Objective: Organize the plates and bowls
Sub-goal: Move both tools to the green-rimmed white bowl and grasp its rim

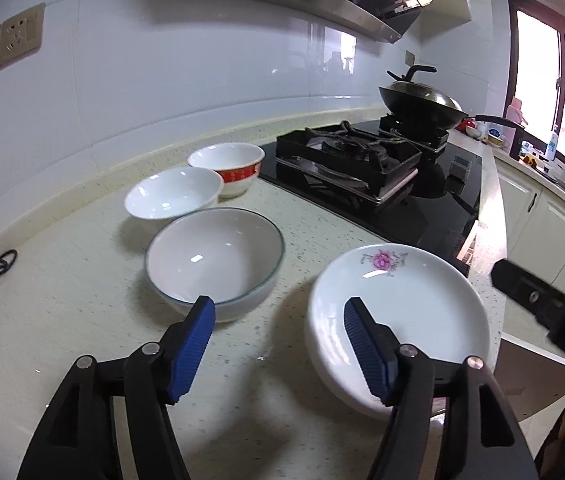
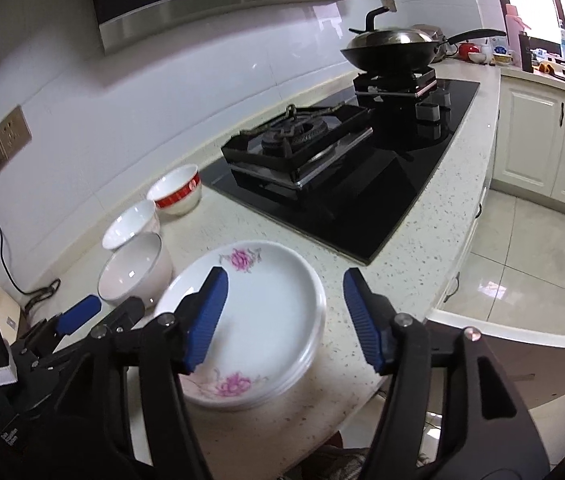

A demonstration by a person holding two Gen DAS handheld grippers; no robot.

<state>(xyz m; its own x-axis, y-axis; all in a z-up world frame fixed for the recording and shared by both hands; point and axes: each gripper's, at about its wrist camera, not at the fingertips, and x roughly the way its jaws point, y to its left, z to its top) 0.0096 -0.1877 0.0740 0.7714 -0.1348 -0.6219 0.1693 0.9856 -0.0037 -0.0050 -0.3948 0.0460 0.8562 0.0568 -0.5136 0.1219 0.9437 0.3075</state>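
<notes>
1. The left gripper (image 1: 278, 320) is hovering above the speckled counter (image 1: 82, 300) with its blue-padded jaws standing apart and nothing between them.
2. The right gripper (image 2: 284, 292) is also standing open over the right edge of the plate stack (image 2: 266, 320), its pads pressing on nothing.
3. The stack of white plates, the top one carrying pink flower prints, is sitting near the front edge of the counter, to the right of the bowls.
4. The big bowl with a thin dark rim line (image 1: 214, 260) is resting just beside the plates; in the left wrist view the left pad is overlapping its near rim.
5. Behind it, a plain white bowl (image 1: 174, 196) is sitting close against the red-banded bowl (image 1: 228, 168); whether they are touching is unclear.
6. A gas hob (image 1: 346, 160) is lying just beyond the bowls, with a lidded wok (image 1: 422, 104) standing on the far burner.
7. Wall sockets (image 1: 2, 44) are showing at the left, and a black cable (image 2: 10, 264) is trailing onto the counter.
8. Pale marks on the red band are too blurred for reading.
</notes>
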